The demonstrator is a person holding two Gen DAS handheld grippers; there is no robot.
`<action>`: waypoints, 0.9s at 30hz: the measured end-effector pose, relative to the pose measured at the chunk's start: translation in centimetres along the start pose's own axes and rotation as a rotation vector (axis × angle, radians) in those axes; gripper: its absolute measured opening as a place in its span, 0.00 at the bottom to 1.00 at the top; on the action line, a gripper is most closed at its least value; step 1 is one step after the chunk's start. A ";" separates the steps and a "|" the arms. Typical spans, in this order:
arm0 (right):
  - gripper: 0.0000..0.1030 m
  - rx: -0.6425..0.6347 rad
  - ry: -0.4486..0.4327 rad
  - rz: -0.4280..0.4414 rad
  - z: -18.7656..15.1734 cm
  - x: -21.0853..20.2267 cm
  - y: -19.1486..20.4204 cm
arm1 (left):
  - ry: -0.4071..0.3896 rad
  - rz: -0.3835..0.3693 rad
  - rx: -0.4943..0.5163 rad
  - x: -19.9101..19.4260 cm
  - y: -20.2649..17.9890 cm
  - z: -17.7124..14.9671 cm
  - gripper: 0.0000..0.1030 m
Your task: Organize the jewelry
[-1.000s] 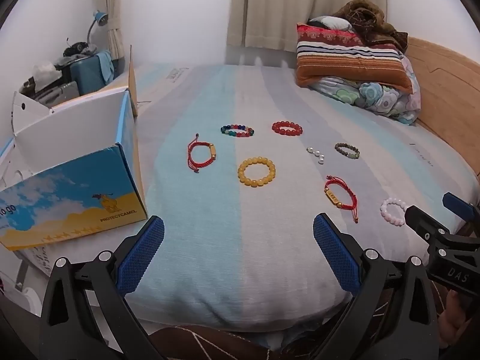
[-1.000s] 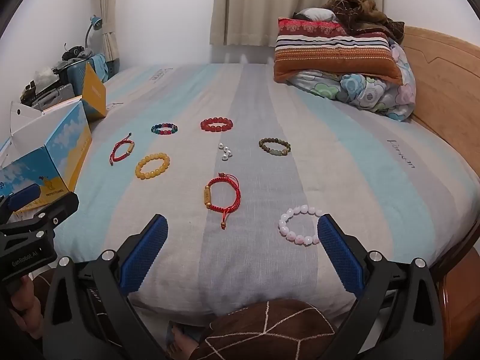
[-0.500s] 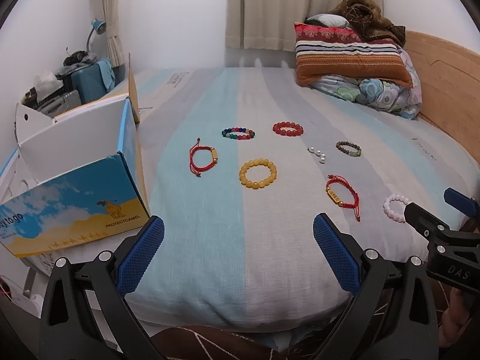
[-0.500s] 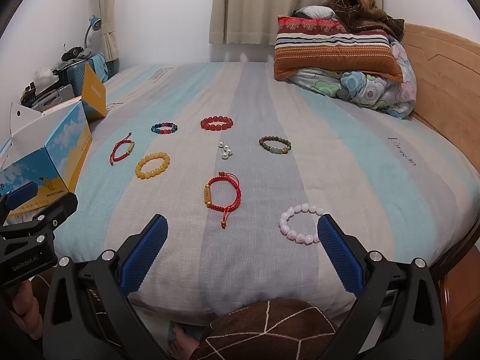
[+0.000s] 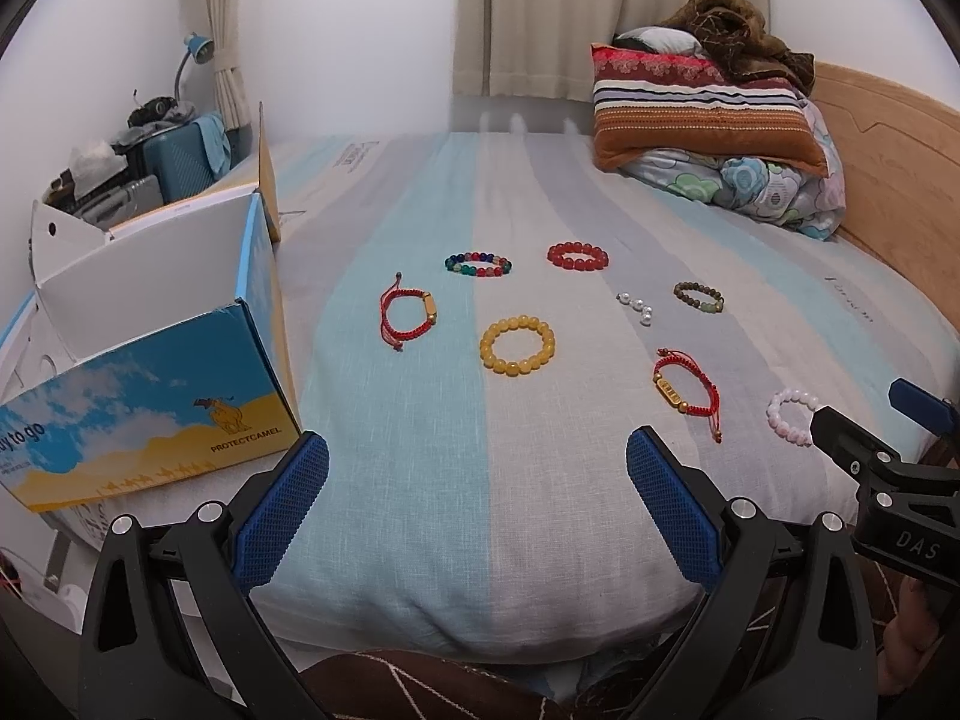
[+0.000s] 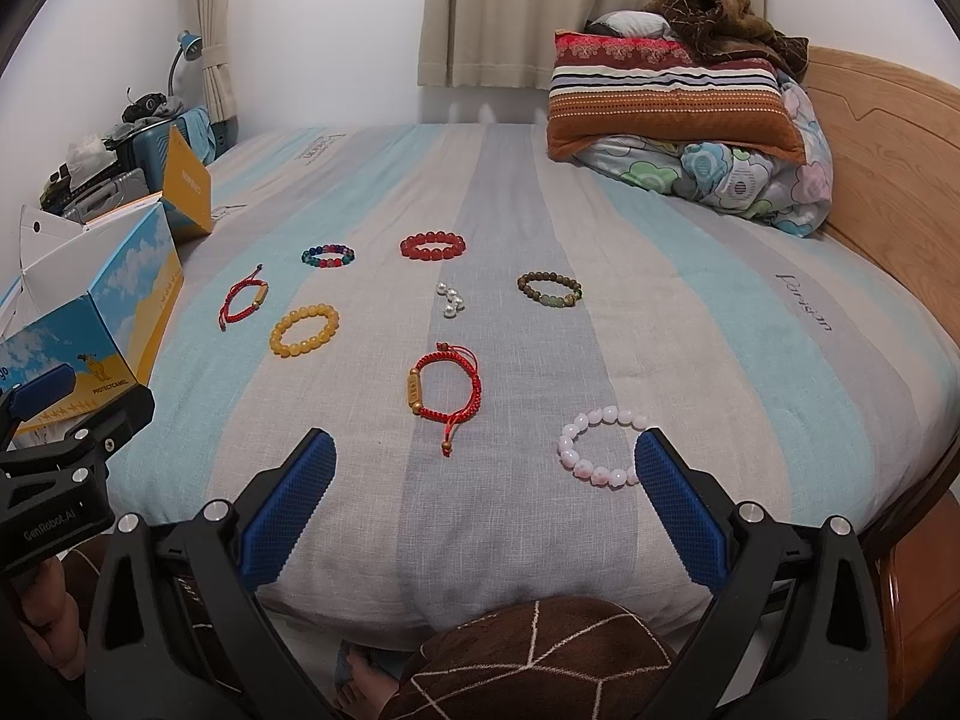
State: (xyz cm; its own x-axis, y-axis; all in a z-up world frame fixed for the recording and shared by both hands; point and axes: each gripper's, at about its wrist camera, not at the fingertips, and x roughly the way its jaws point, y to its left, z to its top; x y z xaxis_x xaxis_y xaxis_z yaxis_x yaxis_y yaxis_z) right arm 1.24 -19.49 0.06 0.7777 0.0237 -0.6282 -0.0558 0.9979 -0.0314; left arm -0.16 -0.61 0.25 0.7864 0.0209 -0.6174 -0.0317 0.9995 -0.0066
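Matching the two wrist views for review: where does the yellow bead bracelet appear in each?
Left wrist: yellow bead bracelet at picture centre, on the line where a blue stripe meets a pale one.
Right wrist: left of centre, on a pale stripe.
Shared landmark: the loose pearls, lying to its right and slightly farther away in both views.

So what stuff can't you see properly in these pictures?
- Inside of the box, both views: its own walls hide it.
- Pink bracelet, left wrist view: partly behind the right gripper.
- Letters on the gold charm: too small to read.
- Pile beside the lamp: too jumbled and distant.
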 end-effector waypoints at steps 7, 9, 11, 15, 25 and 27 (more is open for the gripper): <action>0.93 0.001 0.000 0.000 0.0 0.0 0.0 | 0.006 -0.001 -0.003 0.1 0.1 0.0 0.94; 0.93 0.000 0.000 0.000 0.0 0.0 0.0 | 0.008 -0.001 -0.004 0.1 0.1 0.0 0.94; 0.93 0.000 -0.001 0.000 0.0 0.0 0.0 | 0.007 -0.002 -0.004 0.1 0.1 0.0 0.94; 0.93 0.000 -0.001 0.000 0.0 0.0 0.0 | 0.000 -0.002 -0.004 0.0 0.1 0.0 0.94; 0.93 0.000 -0.001 -0.003 0.1 0.0 0.0 | -0.002 0.002 -0.002 0.0 0.1 0.0 0.94; 0.93 0.005 0.000 -0.008 0.2 -0.1 -0.2 | -0.010 -0.001 -0.008 -0.1 0.2 0.1 0.94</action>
State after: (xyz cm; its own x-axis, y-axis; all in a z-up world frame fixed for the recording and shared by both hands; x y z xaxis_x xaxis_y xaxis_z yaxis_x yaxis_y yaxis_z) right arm 1.27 -19.65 0.25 0.7782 0.0159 -0.6278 -0.0468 0.9984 -0.0327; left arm -0.24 -0.43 0.38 0.7925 0.0198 -0.6095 -0.0354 0.9993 -0.0136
